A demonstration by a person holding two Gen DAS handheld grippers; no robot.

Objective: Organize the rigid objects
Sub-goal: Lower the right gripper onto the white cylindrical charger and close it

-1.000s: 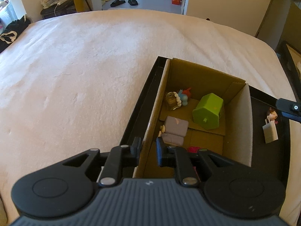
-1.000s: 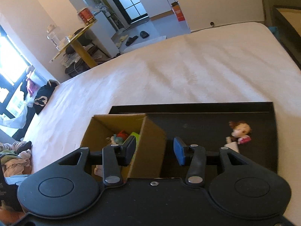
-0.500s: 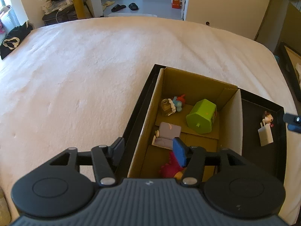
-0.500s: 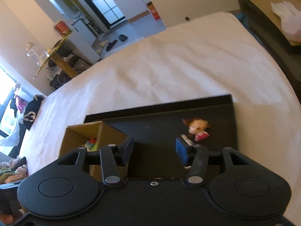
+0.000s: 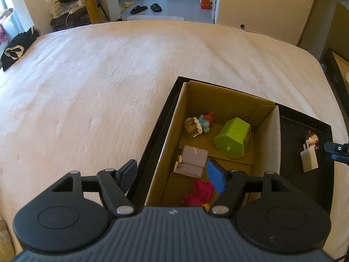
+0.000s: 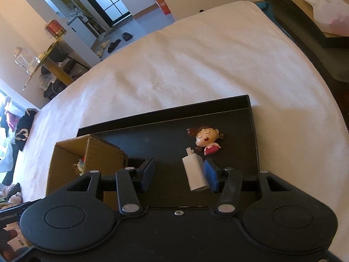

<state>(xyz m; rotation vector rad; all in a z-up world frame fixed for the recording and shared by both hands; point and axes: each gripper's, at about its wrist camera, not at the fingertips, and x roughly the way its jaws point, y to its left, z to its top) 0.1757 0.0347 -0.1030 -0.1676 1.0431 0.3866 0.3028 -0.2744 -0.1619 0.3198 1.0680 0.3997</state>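
A cardboard box point(image 5: 267, 131) stands in the left part of a black tray point(image 5: 327, 174) on a bed. In the box lie a green house toy point(image 5: 232, 140), a grey sofa toy point(image 5: 192, 161), a small blue-and-red figure point(image 5: 199, 124) and a pink toy point(image 5: 198, 193). My left gripper point(image 5: 172, 178) is open above the box's near left wall. On the tray floor lie a white charger point(image 6: 195, 172) and a doll figure point(image 6: 206, 139). My right gripper point(image 6: 180, 175) is open, its right fingertip beside the charger.
The white bed cover point(image 5: 98, 87) spreads far to the left and behind the tray. A second black tray with a plastic bag point(image 6: 322, 15) stands off the bed at the right. A yellow table point(image 5: 87, 4) and slippers point(image 5: 146, 7) are on the floor beyond.
My left gripper opened wide and pulled back from the box wall. My right gripper swung right from the box to the charger and doll.
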